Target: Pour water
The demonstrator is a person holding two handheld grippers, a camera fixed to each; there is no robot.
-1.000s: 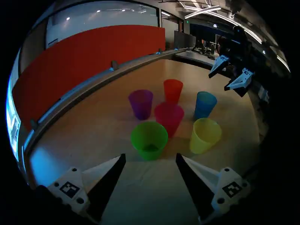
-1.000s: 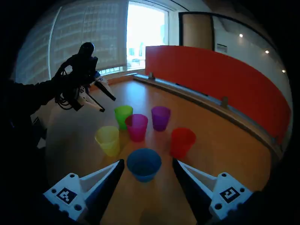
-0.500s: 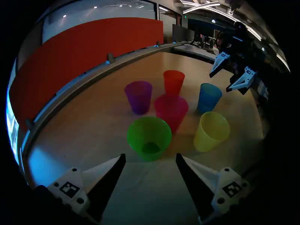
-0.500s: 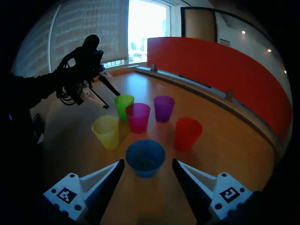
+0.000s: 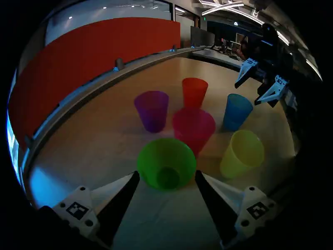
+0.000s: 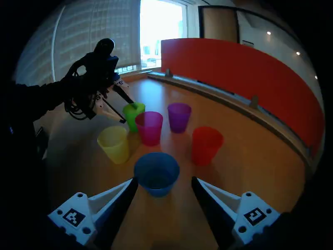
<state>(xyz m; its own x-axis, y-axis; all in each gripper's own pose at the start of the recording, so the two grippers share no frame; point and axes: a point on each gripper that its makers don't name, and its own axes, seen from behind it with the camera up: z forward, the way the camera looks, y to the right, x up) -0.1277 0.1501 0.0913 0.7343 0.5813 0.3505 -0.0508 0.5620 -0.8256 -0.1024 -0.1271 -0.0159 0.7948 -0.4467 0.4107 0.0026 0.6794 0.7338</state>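
Observation:
Several plastic cups stand close together on a wooden table (image 5: pixel 95 137). In the left gripper view the green cup (image 5: pixel 166 164) is nearest, its near side between the tips of my open left gripper (image 5: pixel 166 173). Behind it stand the pink cup (image 5: pixel 193 129), purple cup (image 5: pixel 152 110), red cup (image 5: pixel 194 91), blue cup (image 5: pixel 237 111) and yellow cup (image 5: pixel 242 153). My right gripper (image 5: pixel 258 85) hovers open beyond the blue cup. In the right gripper view the blue cup (image 6: pixel 157 173) sits just ahead of my open right gripper (image 6: pixel 164 179). The left gripper (image 6: pixel 129 112) flanks the green cup (image 6: pixel 134 116).
A red partition (image 5: pixel 83 54) with a metal rail runs along the table's far edge. A dark-sleeved arm (image 6: pixel 37 104) holds the left gripper. A bright window (image 6: pixel 160 33) lies behind. Bare tabletop (image 6: pixel 249 166) spreads to the right of the red cup (image 6: pixel 205 145).
My left gripper has moved forward until the green cup sits between its fingertips. The right gripper edged slightly closer to the blue cup. Both stayed open.

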